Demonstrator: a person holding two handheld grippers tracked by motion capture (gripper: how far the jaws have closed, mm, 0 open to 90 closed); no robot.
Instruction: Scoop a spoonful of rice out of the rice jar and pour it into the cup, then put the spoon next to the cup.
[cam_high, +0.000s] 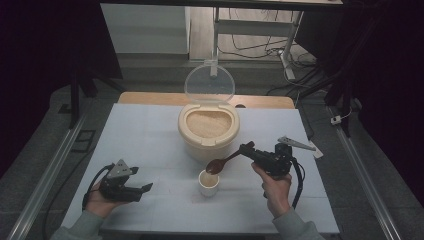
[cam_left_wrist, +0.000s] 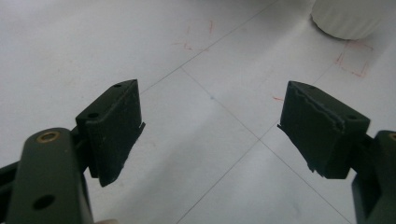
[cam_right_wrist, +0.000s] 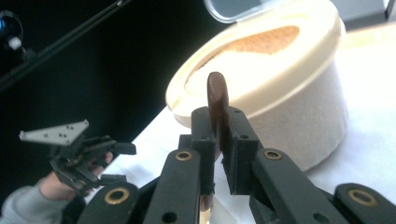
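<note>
From above I see my right gripper (cam_high: 246, 148) pinching a brown spoon (cam_high: 222, 162) over the white cup (cam_high: 208, 183), its own view hides the cup, left gripper (cam_high: 145, 190) spread wide.

Cup (cam_high: 209, 183) sits just left of the right gripper (cam_high: 246, 148), container (cam_high: 208, 131) behind it, left gripper (cam_high: 145, 189) far left.

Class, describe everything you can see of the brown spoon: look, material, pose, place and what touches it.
The brown spoon looks like dark wood, with a rounded bowl and a slim handle. The right gripper is shut on its handle. It slants down to the left, its bowl directly over the rim of the small white cup, in front of the cream container. The bowl's contents cannot be made out.
</note>
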